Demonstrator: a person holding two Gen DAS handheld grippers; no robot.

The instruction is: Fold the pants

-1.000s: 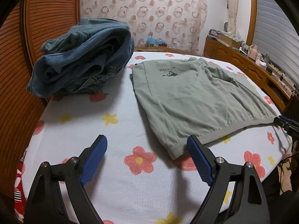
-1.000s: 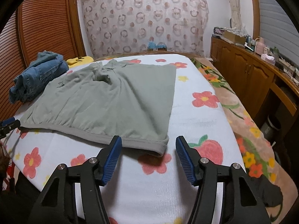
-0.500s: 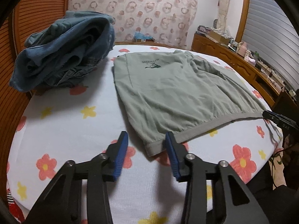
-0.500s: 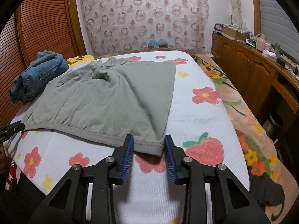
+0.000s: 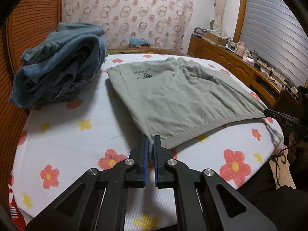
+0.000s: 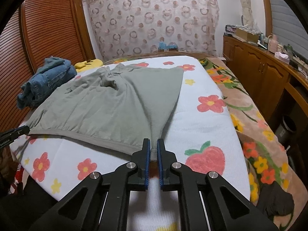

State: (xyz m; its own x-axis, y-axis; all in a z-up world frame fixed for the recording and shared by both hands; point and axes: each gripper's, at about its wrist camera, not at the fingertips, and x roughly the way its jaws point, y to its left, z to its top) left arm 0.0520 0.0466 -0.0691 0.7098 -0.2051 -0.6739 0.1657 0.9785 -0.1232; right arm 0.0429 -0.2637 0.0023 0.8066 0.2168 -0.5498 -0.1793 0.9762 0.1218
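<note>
Your left gripper [image 5: 151, 144] has closed from wide open a second ago and now pinches the near left waistband corner of the grey-green pants [image 5: 173, 98]. Your right gripper [image 6: 153, 148] has closed likewise on the near right corner. Both grasps look seated, so the fold can likely begin: lift the hem and carry it away from you. The pants lie flat on the flowered bed sheet [image 6: 202, 127], legs pointing away. Beyond, at far left, sits a denim pile [image 5: 59, 65], apart from the pants.
</note>
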